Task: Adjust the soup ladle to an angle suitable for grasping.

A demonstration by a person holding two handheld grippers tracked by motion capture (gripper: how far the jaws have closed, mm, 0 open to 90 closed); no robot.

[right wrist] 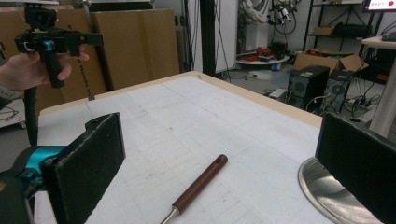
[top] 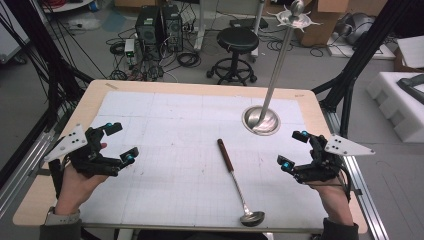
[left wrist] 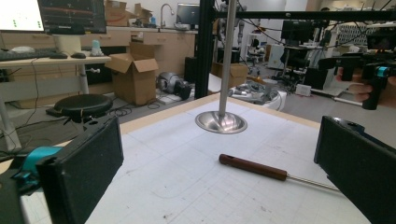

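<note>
A metal ladle [top: 238, 182] with a brown wooden handle [left wrist: 252, 167] [right wrist: 200, 182] lies in the middle of the white mat, its bowl near the front edge. A steel stand with a round base [top: 260, 120] [left wrist: 221, 122] [right wrist: 327, 196] and a tall pole rises at the back right. My left gripper [top: 121, 142] [left wrist: 219, 172] is held above the mat's left side, jaws wide apart with nothing between them. Over the right side, my right gripper [top: 293, 149] [right wrist: 219, 168] is open too and holds nothing. Both point toward the ladle.
The table [top: 45, 185] has a wooden border around the white gridded mat [top: 170, 130]. Beyond its far edge stand a black stool [top: 237, 40], computer towers [top: 159, 25] and cables on the floor. White foam blocks [top: 400, 100] sit off to the right.
</note>
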